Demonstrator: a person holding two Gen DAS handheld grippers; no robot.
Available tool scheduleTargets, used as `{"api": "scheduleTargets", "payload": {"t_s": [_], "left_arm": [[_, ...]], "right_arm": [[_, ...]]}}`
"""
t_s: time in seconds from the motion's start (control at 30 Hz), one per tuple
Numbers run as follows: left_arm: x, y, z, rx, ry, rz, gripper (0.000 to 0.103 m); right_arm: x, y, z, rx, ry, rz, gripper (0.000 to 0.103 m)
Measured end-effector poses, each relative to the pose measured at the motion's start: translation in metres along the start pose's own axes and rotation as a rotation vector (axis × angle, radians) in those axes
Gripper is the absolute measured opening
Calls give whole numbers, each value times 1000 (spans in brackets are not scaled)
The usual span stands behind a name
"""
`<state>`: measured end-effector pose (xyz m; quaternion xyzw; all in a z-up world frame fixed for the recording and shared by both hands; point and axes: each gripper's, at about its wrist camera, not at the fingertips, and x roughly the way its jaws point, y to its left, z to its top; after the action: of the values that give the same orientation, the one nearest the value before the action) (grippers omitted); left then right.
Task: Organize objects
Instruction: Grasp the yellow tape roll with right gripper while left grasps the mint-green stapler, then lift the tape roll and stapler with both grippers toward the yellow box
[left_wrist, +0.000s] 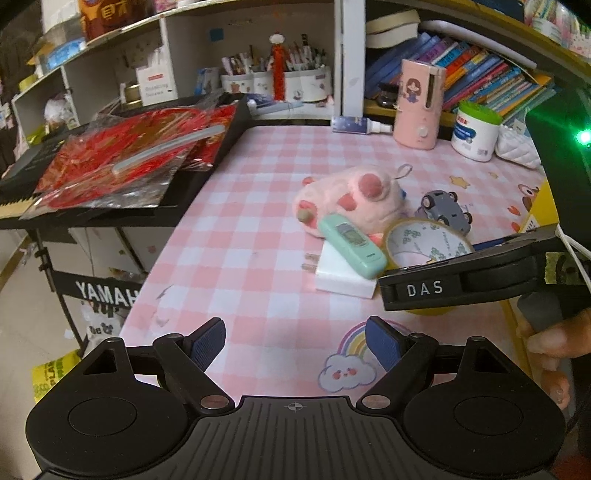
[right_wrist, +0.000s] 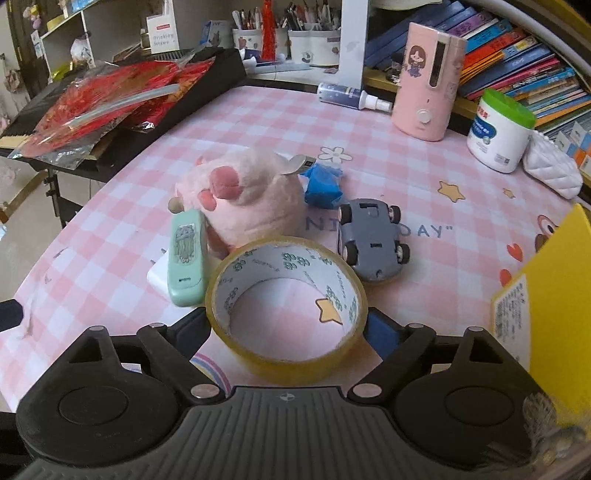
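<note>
Between the right gripper's (right_wrist: 288, 325) spread jaws sits a tape roll (right_wrist: 287, 306).

"DAS" in white letters on the side of the right gripper (left_wrist: 424, 290), seen from the left wrist. "YAMAH", cut off, in white on the black keyboard stand (left_wrist: 107, 293), left of the pink checked tablecloth (right_wrist: 424, 177). On the tablecloth itself, by the grey toy car (right_wrist: 373, 240): "NI" to its left and "DAY"" to its right, middle hidden by the car. Other labels are too small or blurred to read.
</note>
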<state>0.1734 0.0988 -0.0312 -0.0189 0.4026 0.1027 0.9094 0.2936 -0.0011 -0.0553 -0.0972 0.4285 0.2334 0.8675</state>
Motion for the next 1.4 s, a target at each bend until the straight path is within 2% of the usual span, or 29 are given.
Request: {"api": "scheduleTargets", "payload": {"t_s": [0.17, 0.23, 0.37, 0.5, 0.57, 0.63, 0.7, 0.8, 1.07, 1.4], "left_arm": [[8, -13, 8, 47, -9, -23, 85], [12, -19, 13, 60, -18, -28, 84], [24, -29, 27, 67, -43, -52, 83], [41, -38, 41, 60, -45, -60, 60], [51, -39, 46, 43, -30, -54, 53], [58, -38, 50, 21, -21, -51, 47], [64, -36, 51, 6, -3, -51, 33], [64, -32, 50, -4, 2, -48, 23], [39, -18, 46, -57, -33, -109, 23], [-6, 6, 30, -91, -79, -137, 23]], "right_arm": [[-20, -18, 6, 62, -28, 32, 86], [-38, -25, 9, 85, -79, 42, 86], [-66, -38, 15, 119, -193, -2, 86], [-76, -48, 19, 129, -253, -27, 87], [-79, -50, 19, 122, -264, -29, 87], [-80, -51, 18, 116, -267, -26, 87], [-79, -52, 18, 112, -264, -22, 87], [-78, -51, 15, 112, -252, -18, 87], [-72, -46, 12, 126, -210, -6, 87], [-77, -31, -3, 105, -177, -4, 87]]}}
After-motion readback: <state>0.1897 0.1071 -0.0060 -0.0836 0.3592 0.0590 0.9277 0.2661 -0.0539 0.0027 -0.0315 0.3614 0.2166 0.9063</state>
